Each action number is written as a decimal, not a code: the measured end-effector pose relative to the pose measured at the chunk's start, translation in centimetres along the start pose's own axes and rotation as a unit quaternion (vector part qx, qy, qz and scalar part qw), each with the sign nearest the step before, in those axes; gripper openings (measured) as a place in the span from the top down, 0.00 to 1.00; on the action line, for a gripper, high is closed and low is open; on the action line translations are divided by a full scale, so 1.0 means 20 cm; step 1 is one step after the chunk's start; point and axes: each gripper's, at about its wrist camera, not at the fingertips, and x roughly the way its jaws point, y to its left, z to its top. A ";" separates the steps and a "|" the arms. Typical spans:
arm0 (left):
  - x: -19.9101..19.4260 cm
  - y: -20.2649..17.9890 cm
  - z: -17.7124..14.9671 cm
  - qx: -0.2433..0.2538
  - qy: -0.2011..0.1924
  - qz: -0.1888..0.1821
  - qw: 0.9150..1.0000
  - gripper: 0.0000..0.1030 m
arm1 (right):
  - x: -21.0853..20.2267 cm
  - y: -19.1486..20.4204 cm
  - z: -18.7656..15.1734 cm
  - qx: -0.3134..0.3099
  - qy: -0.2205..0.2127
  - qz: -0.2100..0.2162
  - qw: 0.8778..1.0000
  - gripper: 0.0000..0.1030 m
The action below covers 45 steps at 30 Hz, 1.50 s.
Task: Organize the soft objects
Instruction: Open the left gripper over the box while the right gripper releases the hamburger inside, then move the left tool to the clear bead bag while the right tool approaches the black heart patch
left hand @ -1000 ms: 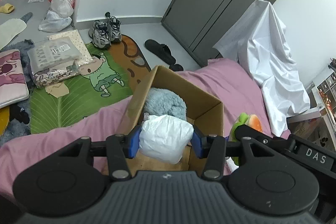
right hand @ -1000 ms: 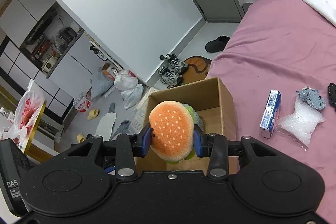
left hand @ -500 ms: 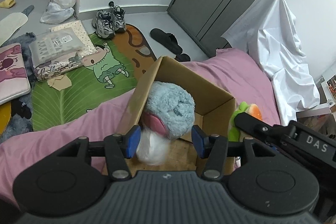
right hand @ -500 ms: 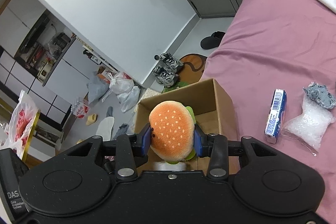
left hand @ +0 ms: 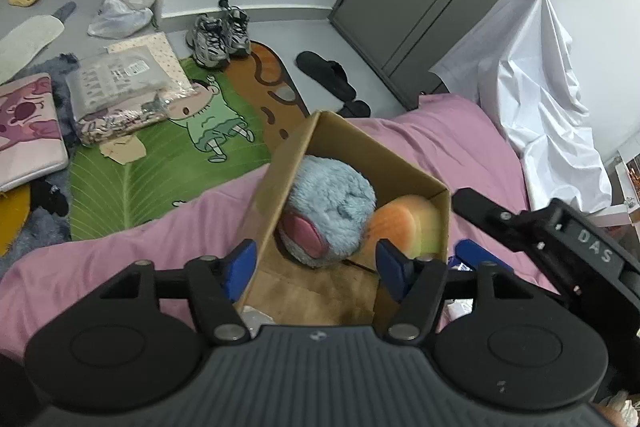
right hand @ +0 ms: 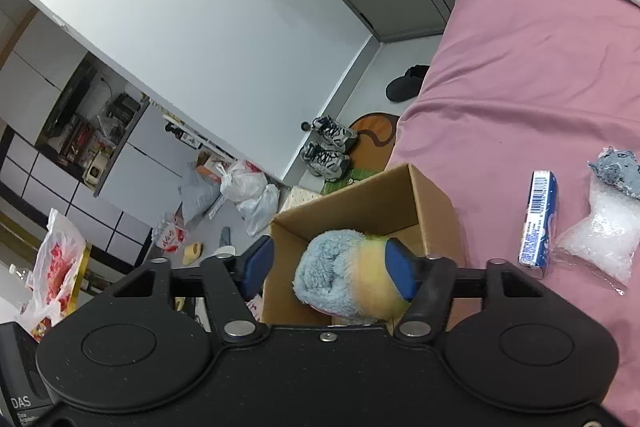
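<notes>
An open cardboard box [left hand: 286, 167] stands on the pink bed. Inside lie a fluffy blue plush [left hand: 332, 211] and an orange burger plush [left hand: 404, 227] beside it. A white soft bundle [left hand: 256, 319] shows at the box's near corner. My left gripper [left hand: 315, 267] hovers over the box, its jaws opening with nothing pressed between them. My right gripper [right hand: 330, 267] is over the same box [right hand: 436, 211], its jaws opening too. The burger plush [right hand: 376, 279] rests against the blue plush [right hand: 328, 267] by the right pad, with the other pad well apart from it.
On the bed to the right lie a blue packet [right hand: 538, 223], a clear plastic bag [right hand: 600, 239] and a grey-blue cloth [right hand: 618, 173]. A white sheet [left hand: 540, 99] drapes at the bed's far side. Sneakers [left hand: 218, 35], a slipper [left hand: 326, 75] and packages litter the floor.
The left jaws widened and the white bundle dropped into the box. The right jaws widened and the burger plush fell in beside the blue plush.
</notes>
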 end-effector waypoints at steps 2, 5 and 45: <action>-0.01 0.00 0.00 -0.002 -0.001 0.003 1.000 0.35 | -0.02 0.01 0.00 -0.002 -0.003 0.000 1.000 0.33; -0.04 0.00 -0.01 -0.005 -0.004 0.007 1.000 0.29 | -0.04 0.02 0.00 -0.007 -0.005 0.004 1.000 0.25; -0.48 -0.26 -0.20 0.069 -0.088 0.031 0.993 0.12 | -0.60 0.01 0.07 -0.130 -0.002 -0.063 0.989 0.00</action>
